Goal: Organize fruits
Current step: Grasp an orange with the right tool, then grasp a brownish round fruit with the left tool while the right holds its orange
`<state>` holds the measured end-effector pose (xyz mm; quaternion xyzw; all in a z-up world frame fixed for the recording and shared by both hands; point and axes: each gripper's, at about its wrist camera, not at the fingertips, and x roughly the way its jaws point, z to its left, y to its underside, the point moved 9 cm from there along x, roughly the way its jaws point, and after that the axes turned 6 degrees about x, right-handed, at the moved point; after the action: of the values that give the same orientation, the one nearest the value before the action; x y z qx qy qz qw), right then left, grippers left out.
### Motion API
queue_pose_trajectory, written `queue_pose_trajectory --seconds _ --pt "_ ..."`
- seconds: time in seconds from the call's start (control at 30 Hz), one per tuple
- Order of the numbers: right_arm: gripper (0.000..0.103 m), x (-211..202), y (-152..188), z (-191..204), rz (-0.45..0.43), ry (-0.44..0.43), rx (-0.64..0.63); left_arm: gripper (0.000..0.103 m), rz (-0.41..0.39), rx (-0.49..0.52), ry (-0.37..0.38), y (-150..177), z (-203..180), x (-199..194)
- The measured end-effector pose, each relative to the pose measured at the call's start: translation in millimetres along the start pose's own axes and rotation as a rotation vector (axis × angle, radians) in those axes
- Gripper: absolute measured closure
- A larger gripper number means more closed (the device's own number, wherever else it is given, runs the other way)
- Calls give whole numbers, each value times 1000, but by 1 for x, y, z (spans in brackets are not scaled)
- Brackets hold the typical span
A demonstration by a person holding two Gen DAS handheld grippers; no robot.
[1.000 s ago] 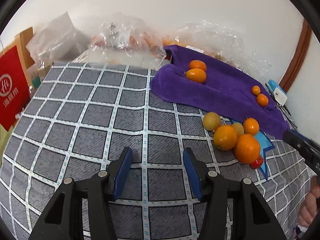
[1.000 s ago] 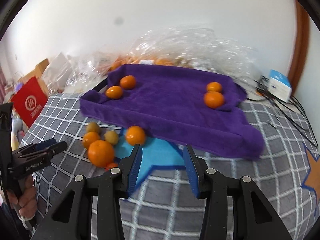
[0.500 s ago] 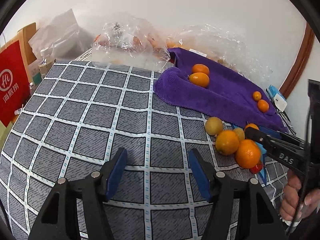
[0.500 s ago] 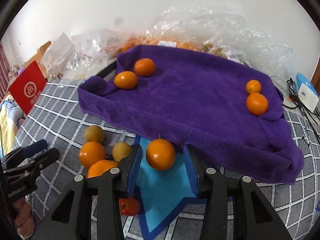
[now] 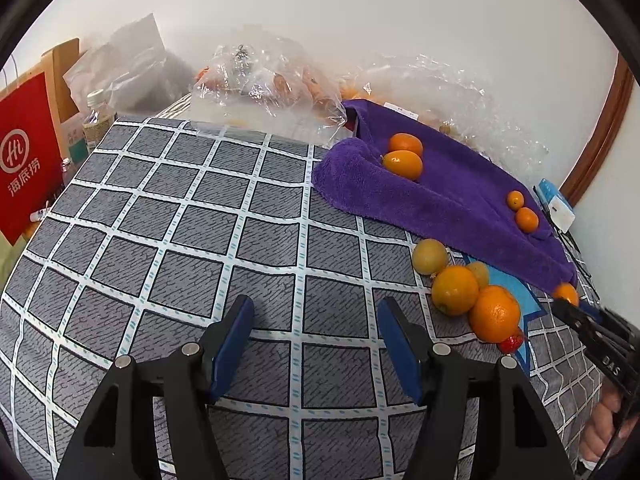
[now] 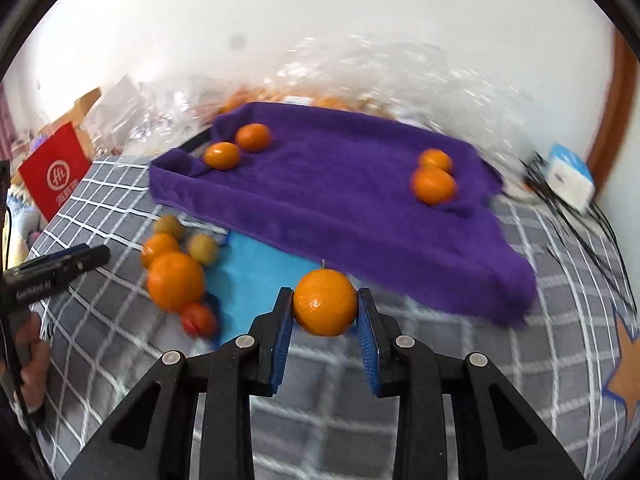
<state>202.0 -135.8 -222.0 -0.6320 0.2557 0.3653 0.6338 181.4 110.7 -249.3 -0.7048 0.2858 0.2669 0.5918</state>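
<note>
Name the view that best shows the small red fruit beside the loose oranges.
The right wrist view: the small red fruit shows nearly whole, though blurred. In the left wrist view only its edge peeks out below the large orange.

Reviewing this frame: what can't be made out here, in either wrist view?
- Bag contents: fruit inside the clear plastic bags is veiled by crinkled plastic in the left view and blurred in the right.
- Held orange: in the left view, mostly hidden behind the purple towel and the right tongs.
- Small red fruit: blurred in the right view, half hidden by an orange in the left; kind unclear.
</note>
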Motion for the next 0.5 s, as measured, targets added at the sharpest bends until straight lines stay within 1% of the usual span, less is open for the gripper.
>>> queue_pose_trajectory --seconds 0.1,0.2,0.37,0.5 --pt "72 -3 13 -28 18 24 59 41 -1 -2 3 0 0 0" --pt "72 -4 25 -43 37 26 100 41 1 1 1 0 0 0" --pt "71 3 32 -52 48 37 125 39 4 8 1 1 -2 1" --pt "71 3 31 -53 26 66 125 35 6 16 10 1 -4 1"
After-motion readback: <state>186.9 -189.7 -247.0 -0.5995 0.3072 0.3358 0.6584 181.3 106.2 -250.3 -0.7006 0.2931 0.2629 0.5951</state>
